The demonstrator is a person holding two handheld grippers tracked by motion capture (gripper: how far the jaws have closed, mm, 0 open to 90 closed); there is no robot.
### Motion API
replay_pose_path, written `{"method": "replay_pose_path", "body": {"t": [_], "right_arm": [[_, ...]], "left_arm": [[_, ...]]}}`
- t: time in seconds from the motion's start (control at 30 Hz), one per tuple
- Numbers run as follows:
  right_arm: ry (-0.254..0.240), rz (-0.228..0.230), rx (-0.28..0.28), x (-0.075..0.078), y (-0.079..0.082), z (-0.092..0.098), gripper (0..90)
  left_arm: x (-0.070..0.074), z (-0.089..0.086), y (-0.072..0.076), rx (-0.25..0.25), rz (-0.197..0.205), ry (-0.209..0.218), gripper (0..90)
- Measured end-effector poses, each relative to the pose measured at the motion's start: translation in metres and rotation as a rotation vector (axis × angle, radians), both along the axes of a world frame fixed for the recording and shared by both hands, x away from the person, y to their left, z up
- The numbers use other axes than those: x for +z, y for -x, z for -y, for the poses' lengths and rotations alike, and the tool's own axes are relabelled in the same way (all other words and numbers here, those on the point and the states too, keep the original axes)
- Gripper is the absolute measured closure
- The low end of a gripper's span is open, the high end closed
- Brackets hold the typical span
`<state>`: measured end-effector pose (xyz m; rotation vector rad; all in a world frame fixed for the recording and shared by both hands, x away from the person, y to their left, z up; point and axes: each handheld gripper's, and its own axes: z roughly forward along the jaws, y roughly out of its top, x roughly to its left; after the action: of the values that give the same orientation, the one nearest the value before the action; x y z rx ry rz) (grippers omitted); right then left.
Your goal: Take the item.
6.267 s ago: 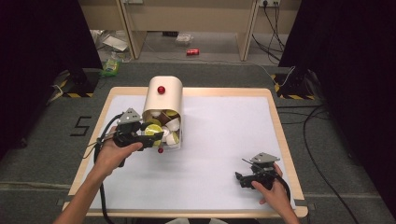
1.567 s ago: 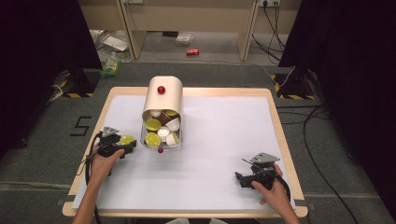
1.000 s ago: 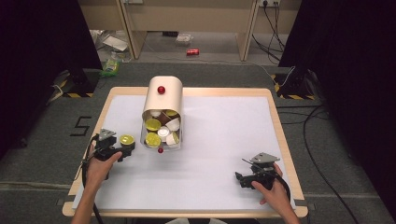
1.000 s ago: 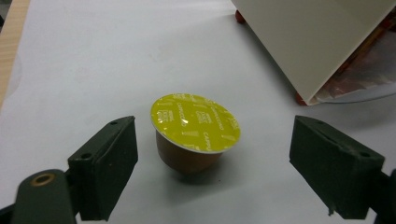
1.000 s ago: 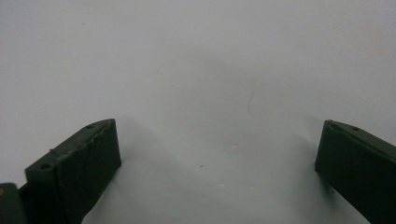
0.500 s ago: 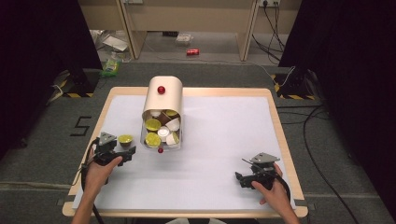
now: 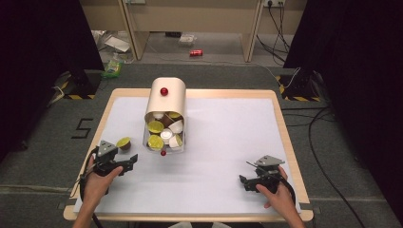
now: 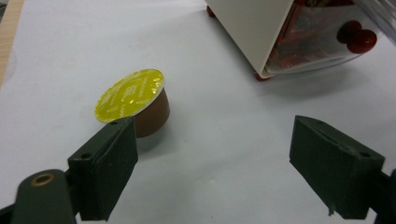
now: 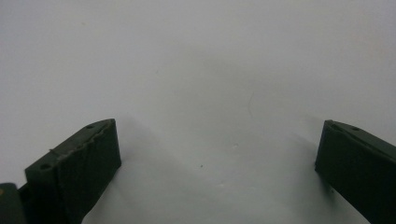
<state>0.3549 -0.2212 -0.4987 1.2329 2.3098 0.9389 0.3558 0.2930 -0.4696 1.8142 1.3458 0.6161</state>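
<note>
**Capsule on the mat, left jaws spread beside it**

I see the coffee capsule (image 8: 133, 101) lying free on the white mat (image 7: 223, 142), tipped so its yellow foil lid (image 8: 129, 94) faces up and toward about 7 o'clock in the left gripper view, with the brown cup body underneath toward 4 o'clock. Its axis, lid to base, is tilted rather than upright. There is faint print on the foil, but I cannot read it.

In the high view the capsule (image 7: 124, 142) sits near the table's left side, at roughly 1 o'clock from my left gripper (image 7: 124, 164) and just beside its grey plate. In the left gripper view the capsule lies outside the gap, just past the tip of the left-hand jaw, which overlaps its lower edge; I cannot tell whether they touch. The jaws of that gripper (image 8: 224, 172) stand wide apart with nothing between them.

At about 3 o'clock from the capsule in the high view stands the cream capsule dispenser (image 7: 166, 102), a red knob (image 7: 164, 91) on top, its clear front drawer (image 7: 165, 133) full of yellow, white and brown capsules.

My right gripper (image 7: 248, 181) rests well apart near the table's right front corner; its jaws (image 9: 217, 163) are spread wide over bare mat.
</note>
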Motion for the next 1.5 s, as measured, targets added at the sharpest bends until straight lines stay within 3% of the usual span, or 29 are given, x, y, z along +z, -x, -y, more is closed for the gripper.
{"method": "replay_pose_path", "body": {"t": [0.87, 1.5], "right_arm": [[0.0, 0.0, 0.0, 0.0, 0.0, 0.0, 0.5], [0.0, 0.0, -0.001, 0.0, 0.0, 0.0, 0.5]], "left_arm": [[-0.014, 0.012, 0.026, -0.018, 0.011, -0.024, 15.4], [-0.026, 0.023, 0.043, -0.044, -0.006, -0.043, 15.4]]}}
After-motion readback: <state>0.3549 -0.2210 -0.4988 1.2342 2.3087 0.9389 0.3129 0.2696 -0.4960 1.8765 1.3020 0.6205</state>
